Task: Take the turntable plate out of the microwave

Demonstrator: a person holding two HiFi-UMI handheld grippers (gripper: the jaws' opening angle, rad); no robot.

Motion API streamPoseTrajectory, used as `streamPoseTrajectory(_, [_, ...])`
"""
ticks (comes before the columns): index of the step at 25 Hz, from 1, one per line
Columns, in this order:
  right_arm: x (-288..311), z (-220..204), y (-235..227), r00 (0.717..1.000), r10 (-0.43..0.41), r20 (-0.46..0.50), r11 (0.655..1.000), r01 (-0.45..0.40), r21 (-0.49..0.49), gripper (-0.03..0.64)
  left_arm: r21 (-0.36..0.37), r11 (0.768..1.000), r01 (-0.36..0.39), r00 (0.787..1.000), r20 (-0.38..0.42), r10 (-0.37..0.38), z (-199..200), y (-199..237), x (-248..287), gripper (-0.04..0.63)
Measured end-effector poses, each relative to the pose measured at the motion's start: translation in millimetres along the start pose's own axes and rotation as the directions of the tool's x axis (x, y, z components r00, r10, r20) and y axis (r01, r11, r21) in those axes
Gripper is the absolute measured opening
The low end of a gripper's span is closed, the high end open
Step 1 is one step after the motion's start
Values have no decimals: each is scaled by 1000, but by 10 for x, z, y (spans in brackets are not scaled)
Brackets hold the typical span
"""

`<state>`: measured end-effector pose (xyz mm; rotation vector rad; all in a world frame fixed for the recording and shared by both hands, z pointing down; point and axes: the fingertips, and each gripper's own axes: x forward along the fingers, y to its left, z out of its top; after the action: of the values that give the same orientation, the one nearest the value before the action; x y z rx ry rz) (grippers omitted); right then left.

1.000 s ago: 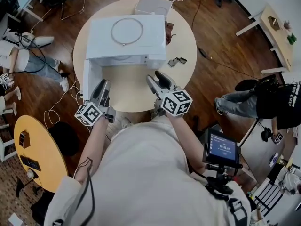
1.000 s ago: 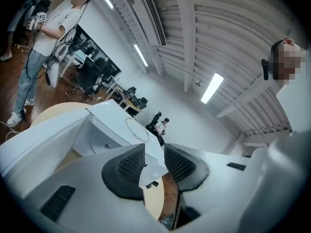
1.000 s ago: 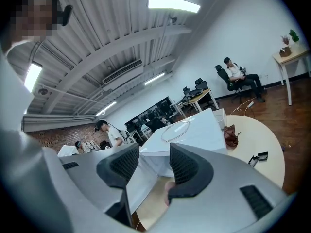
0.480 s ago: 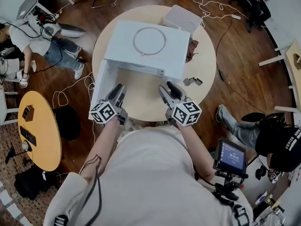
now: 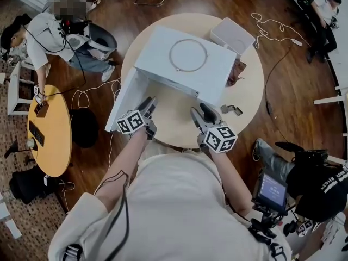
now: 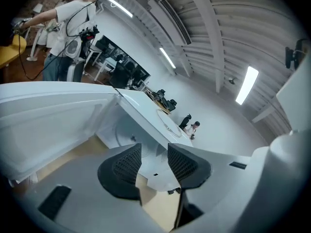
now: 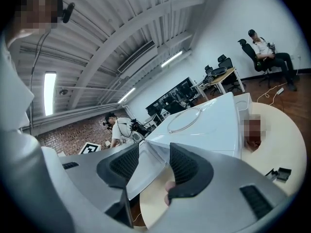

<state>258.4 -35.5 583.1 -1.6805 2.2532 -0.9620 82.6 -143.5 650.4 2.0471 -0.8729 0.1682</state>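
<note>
Microwave point(image 5: 179, 64) w/ door open is sitting on round bench point(image 5: 174, 125) over wood floor point(image 5: 283, 91), turntable plate point(image 6: 121, 130) faintly showing inside, ring point(image 5: 188, 55) on top. Jaws of left gripper point(image 5: 148, 104) have just been opening; right gripper point(image 5: 202, 113) is hanging spread, both empty.

Glossy wht microwave point(image 5: 217, 67), matt lt-wood table point(image 5: 171, 118).

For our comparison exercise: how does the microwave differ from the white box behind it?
The microwave is far larger than the white box. The microwave's door stands open; the box shows no door. A ring lies on the microwave; the box's top is bare. Both are white, on the round table.
</note>
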Motion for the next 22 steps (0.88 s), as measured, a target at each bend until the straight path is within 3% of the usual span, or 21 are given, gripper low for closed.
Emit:
streamPoseTrajectory(4, [42,-39,113,1000,15,-19,1000,-15,-13,207,-31,999,-38,999,0,38,41,126,45,153])
streamPoseTrajectory(14, [284,-215,323,996,39,-78,997,-45,-66,207,25,995,-93,995,-44,94,-141,557,584,153])
streamPoseTrajectory(19, [484,-295,318,990,29,-135,995,-41,-88,207,-58,993,-103,993,-59,100,-223,813,921,153])
streamPoseTrajectory(22, [591,-349,334,986,24,-165,994,-42,-105,207,-59,993,-104,991,-84,99,-227,916,1130,153])
